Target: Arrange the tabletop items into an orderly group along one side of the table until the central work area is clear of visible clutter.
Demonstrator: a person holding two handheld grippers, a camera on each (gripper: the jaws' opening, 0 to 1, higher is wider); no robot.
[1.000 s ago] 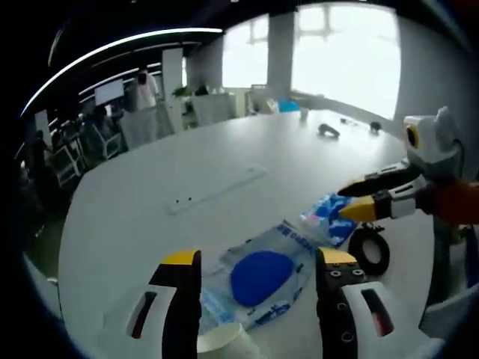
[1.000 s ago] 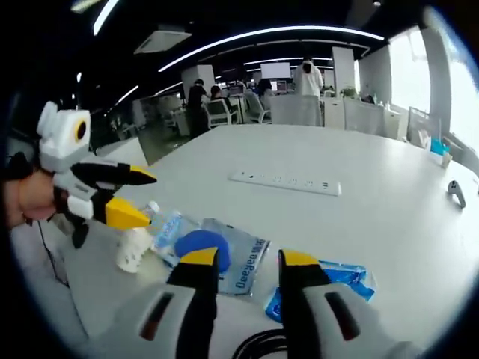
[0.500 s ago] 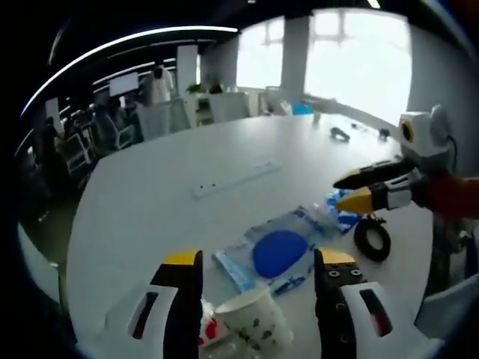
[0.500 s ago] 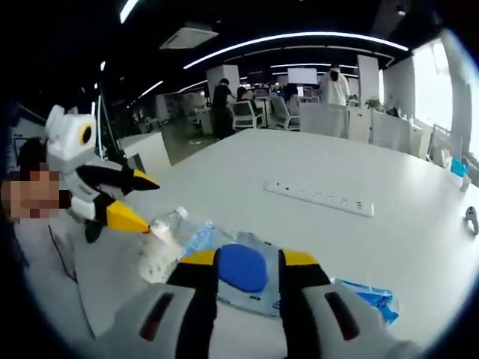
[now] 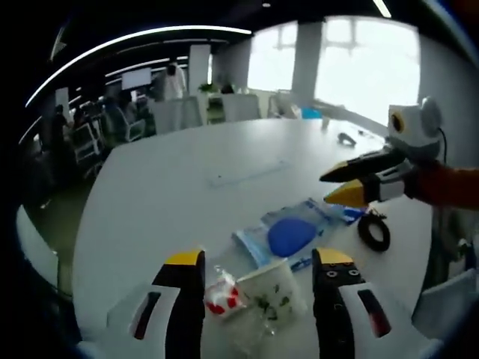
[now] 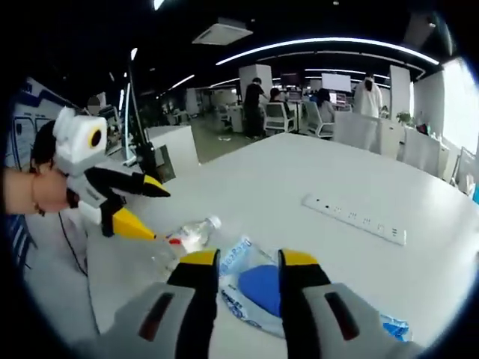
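A clear plastic bottle (image 5: 219, 296) with a red label and a white paper cup (image 5: 267, 290) lie on the white table (image 5: 157, 202), right in front of my left gripper (image 5: 258, 278). Its jaws are open and wide apart, touching neither. Beyond them lies a clear pouch with a blue disc (image 5: 292, 235), then a blue wrapper (image 5: 349, 214) and a black ring (image 5: 374, 232). My right gripper (image 5: 337, 186) hangs open above the wrapper. In the right gripper view, my right gripper (image 6: 248, 262) is open over the pouch (image 6: 258, 286), with the bottle (image 6: 191, 232) and the open left gripper (image 6: 156, 215) to the left.
A white power strip (image 5: 247, 172) (image 6: 355, 219) lies across the middle of the table. Small dark items (image 5: 346, 137) sit near the far edge by the windows. Office desks, chairs and people (image 6: 254, 105) fill the room beyond the table.
The left gripper view has drawn back, so the cup and bottle now sit between its jaws. The right gripper view has swung left toward the bottle. Nothing on the table has moved.
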